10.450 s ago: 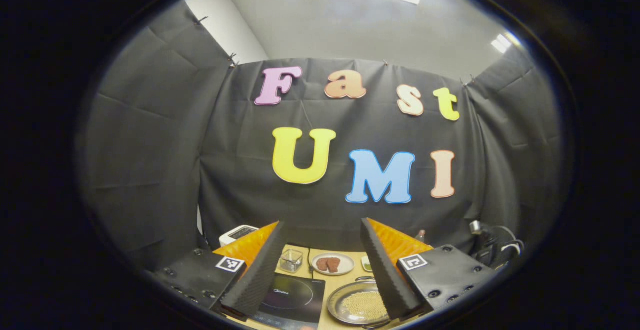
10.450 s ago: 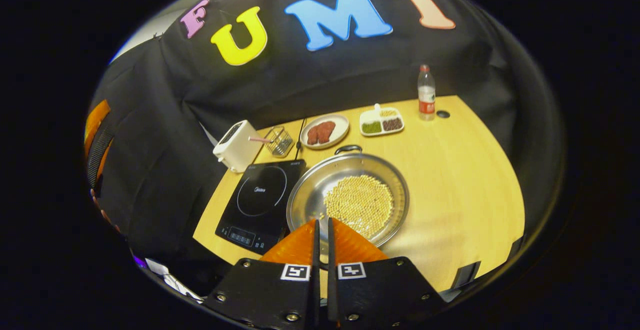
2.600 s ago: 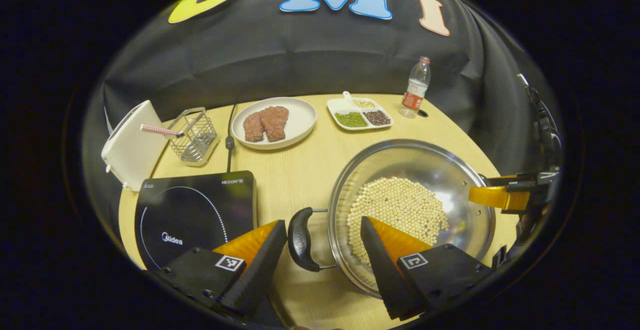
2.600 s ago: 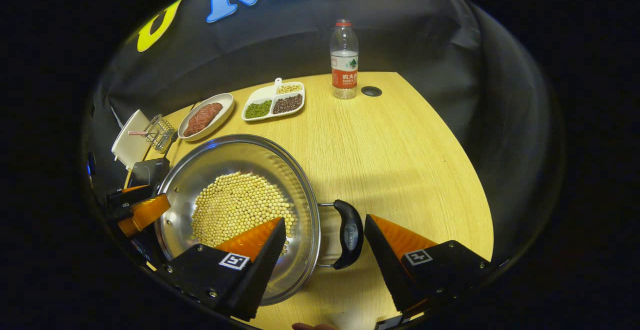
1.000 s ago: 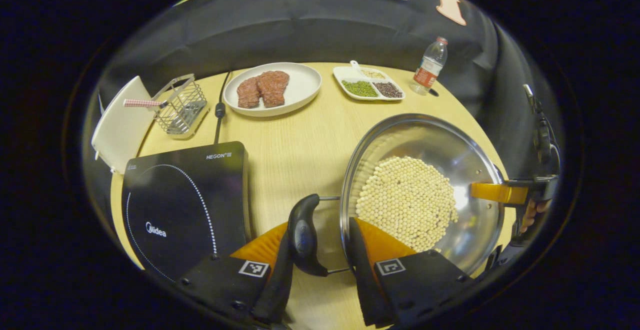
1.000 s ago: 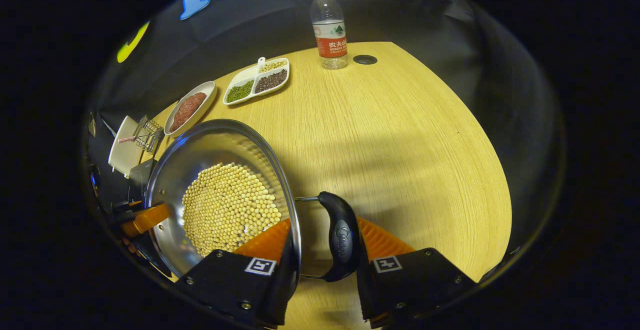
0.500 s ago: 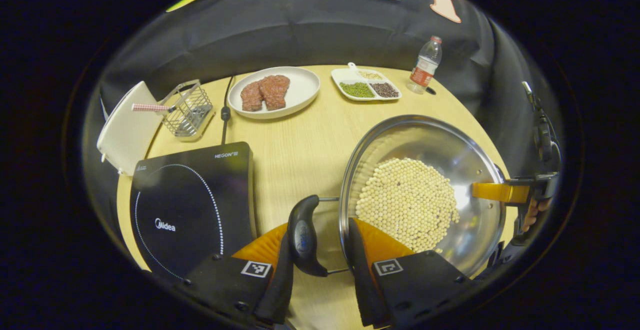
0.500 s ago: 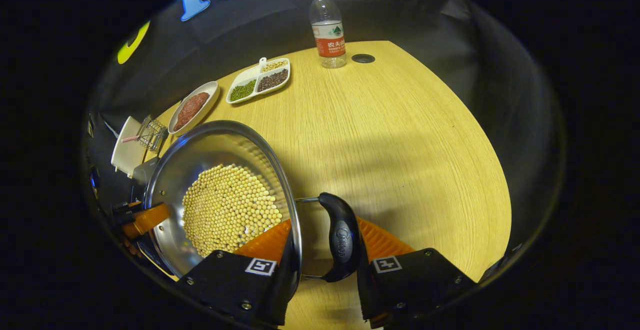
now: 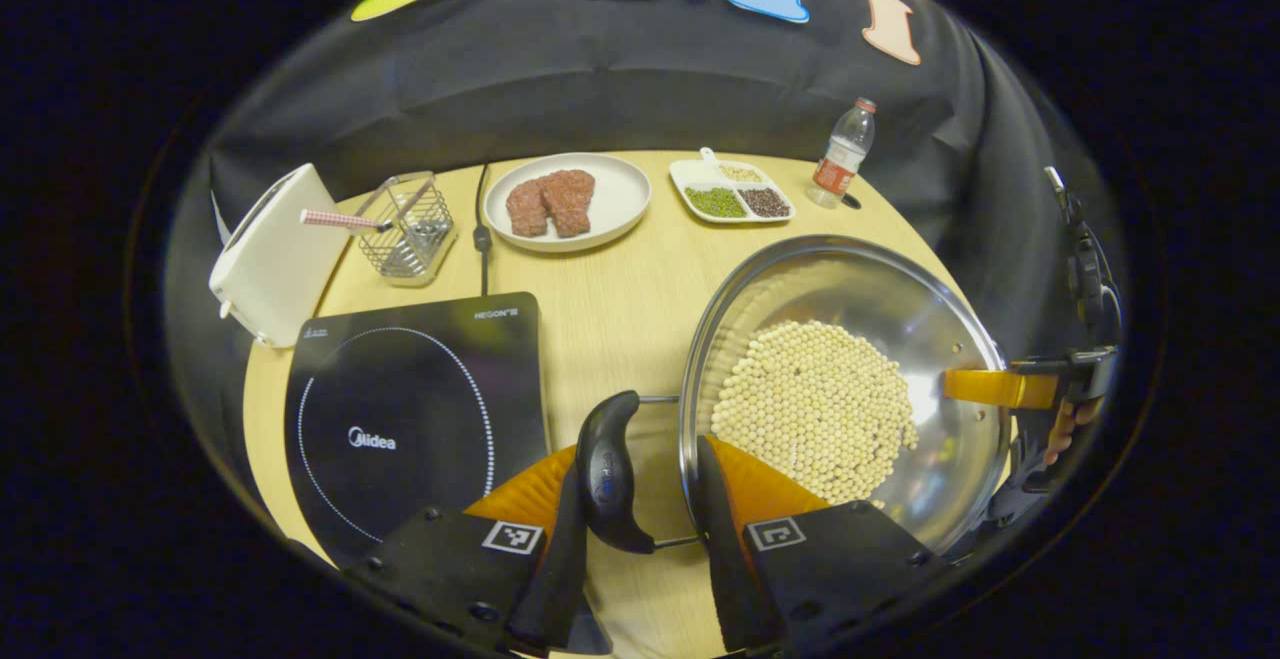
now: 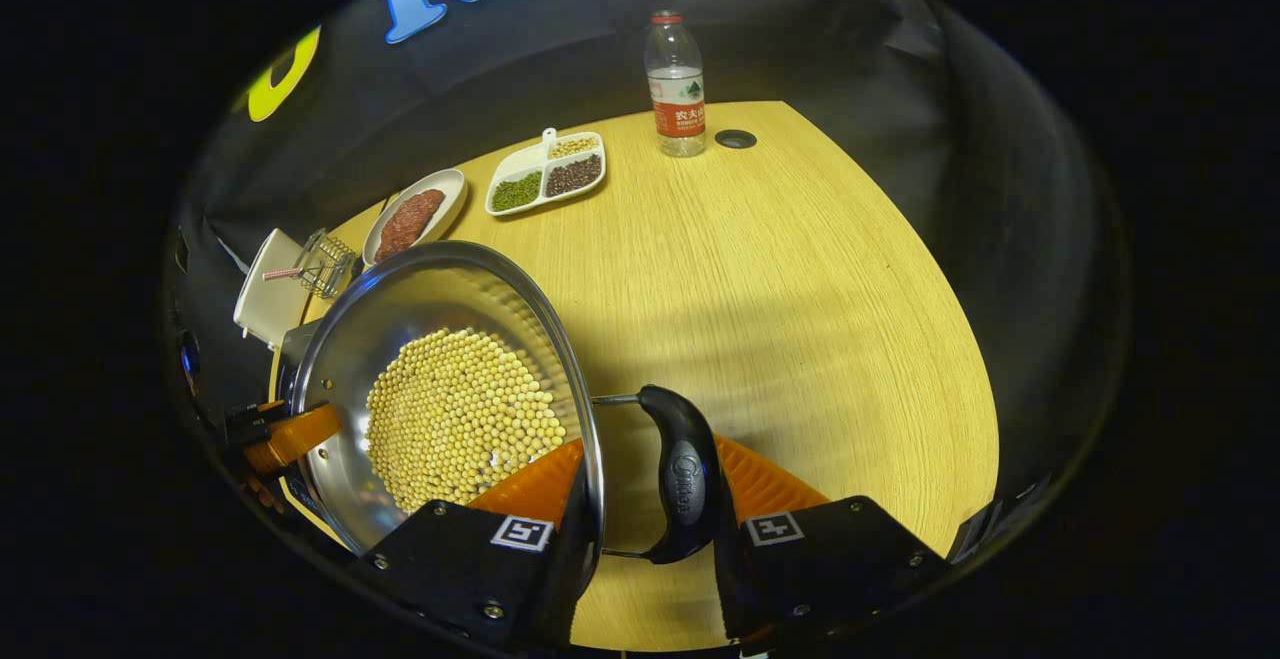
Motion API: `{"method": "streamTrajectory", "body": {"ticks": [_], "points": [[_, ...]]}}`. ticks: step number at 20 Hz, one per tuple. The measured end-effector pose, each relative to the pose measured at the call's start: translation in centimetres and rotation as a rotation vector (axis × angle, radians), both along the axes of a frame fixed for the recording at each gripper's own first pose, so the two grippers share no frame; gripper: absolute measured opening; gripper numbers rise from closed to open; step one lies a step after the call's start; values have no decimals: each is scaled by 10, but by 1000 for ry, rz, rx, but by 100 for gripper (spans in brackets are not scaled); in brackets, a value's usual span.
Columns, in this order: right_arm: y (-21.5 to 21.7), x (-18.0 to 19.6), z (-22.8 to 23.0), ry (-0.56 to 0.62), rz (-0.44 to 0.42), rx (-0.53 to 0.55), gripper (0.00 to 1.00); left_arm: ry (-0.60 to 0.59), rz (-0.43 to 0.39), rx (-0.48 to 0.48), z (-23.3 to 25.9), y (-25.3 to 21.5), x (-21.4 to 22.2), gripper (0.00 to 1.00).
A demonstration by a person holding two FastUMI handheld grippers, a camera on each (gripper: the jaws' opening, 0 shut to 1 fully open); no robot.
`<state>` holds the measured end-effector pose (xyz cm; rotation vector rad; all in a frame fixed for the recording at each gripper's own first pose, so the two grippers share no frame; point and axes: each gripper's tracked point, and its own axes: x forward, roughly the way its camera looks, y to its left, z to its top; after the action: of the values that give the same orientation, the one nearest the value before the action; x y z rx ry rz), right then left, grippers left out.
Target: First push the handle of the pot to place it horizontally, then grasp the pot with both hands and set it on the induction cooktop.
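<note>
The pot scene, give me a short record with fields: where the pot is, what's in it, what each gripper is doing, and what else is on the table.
pot: held by both handles, beside the induction cooktop, not on it
contents: pale beans
left gripper: jaws closed on the pot's left handle
right gripper: jaws closed on the pot's right handle
table: plate of meat, divided dish, water bottle, wire basket, white appliance

Left hand-held gripper (image 9: pixel 632 504), fingers closed on a pot handle (image 9: pixel 606 474). Right hand-held gripper (image 10: pixel 650 509), fingers closed on the opposite handle (image 10: pixel 685 479); a hand (image 9: pixel 1058 431) grips it at far right.
</note>
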<state>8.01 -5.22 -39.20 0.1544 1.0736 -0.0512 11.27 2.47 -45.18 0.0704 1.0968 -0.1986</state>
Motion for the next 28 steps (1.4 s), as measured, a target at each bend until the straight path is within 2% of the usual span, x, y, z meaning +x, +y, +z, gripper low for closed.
{"method": "streamTrajectory", "body": {"ticks": [1, 3, 4, 5, 6, 10, 11, 13, 14, 16, 17, 19, 21, 22, 28], "points": [[5, -2, 5, -1, 0, 2, 55, -5, 0, 1, 6, 5, 1, 57], [17, -5, 10, -1, -4, 8, 55, -6, -1, 3, 15, 17, -1, 60], [23, -8, 12, 1, -1, 8, 55, -2, -2, 3, 19, 23, -4, 57], [30, -9, 15, 2, 3, 7, 55, -2, -3, 2, 22, 30, -5, 60], [36, -12, 16, 2, 7, 8, 55, -3, -2, 2, 25, 36, -7, 57], [64, -15, 23, -7, 21, 0, 55, -12, 11, -6, 34, 66, -12, 57], [70, -15, 25, -11, 23, -5, 55, -11, 14, -10, 36, 73, -14, 60], [84, -18, 30, -11, 27, -10, 55, -12, 13, -13, 40, 87, -15, 60], [91, -19, 33, -15, 28, -10, 55, -19, 13, -15, 45, 93, -15, 57], [103, -21, 38, -21, 27, -9, 55, -28, 10, -15, 53, 105, -15, 60], [109, -22, 40, -22, 28, -10, 55, -28, 8, -16, 55, 111, -15, 57], [121, -22, 44, -26, 34, -10, 55, -25, 17, -18, 59, 124, -15, 60], [135, -23, 43, -26, 37, -1, 55, -21, 25, -11, 63, 139, -17, 63], [143, -25, 42, -19, 38, 7, 55, -21, 23, -3, 63, 147, -17, 57], [182, -24, 35, -1, 68, 14, 55, -3, 56, 5, 59, 189, -25, 60]]}}
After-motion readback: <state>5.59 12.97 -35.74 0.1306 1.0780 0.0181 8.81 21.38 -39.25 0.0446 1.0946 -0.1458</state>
